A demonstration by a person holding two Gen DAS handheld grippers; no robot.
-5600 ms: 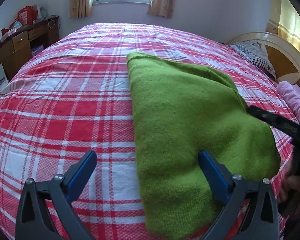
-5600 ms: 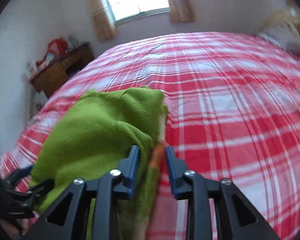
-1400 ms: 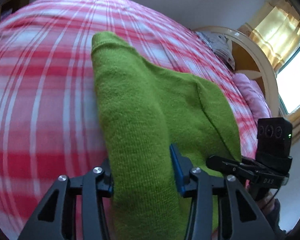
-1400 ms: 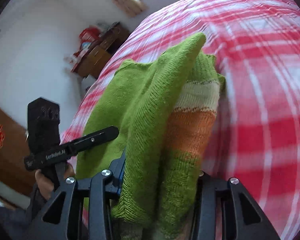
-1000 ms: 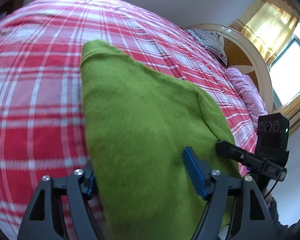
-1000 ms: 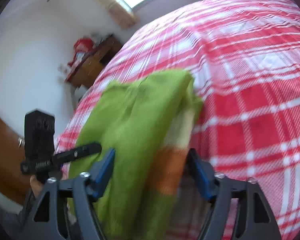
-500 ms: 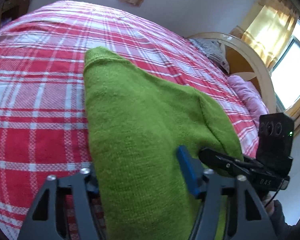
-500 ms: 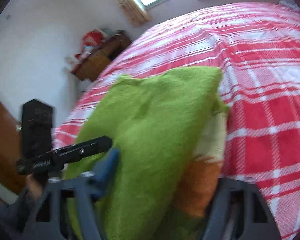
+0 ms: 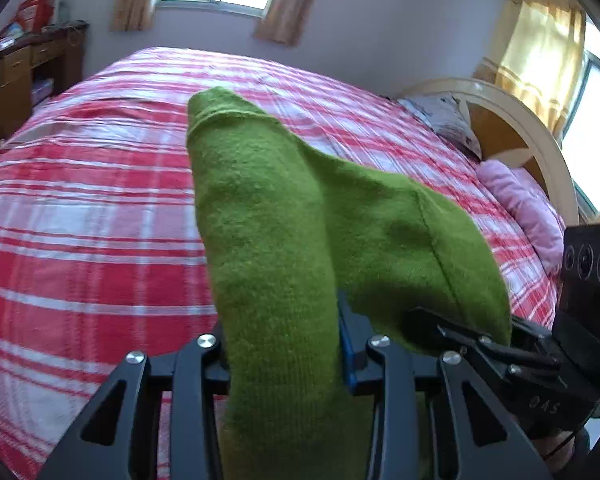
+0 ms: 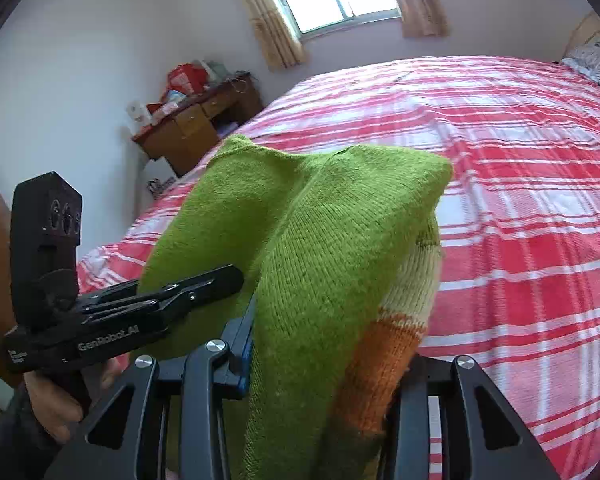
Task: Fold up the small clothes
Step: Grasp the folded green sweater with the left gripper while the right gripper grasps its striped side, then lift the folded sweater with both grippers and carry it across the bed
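Left wrist view shows the left claw [image 9: 284, 356] clamped on a green sweater [image 9: 268, 216] lifted ahead of it above the bed [image 9: 80, 208], the right claw [image 10: 328, 356] pinching its striped edge likewise; uneven pulling could skew the fold.

White lettering "GenRobot.AI" runs along the side of the left gripper [image 10: 204, 284]; smaller print beside it is too small to read.

Sweater [image 9: 276, 240] hangs over the bed [image 9: 80, 200] between left tool [image 9: 284, 344] and right tool [image 10: 328, 344].
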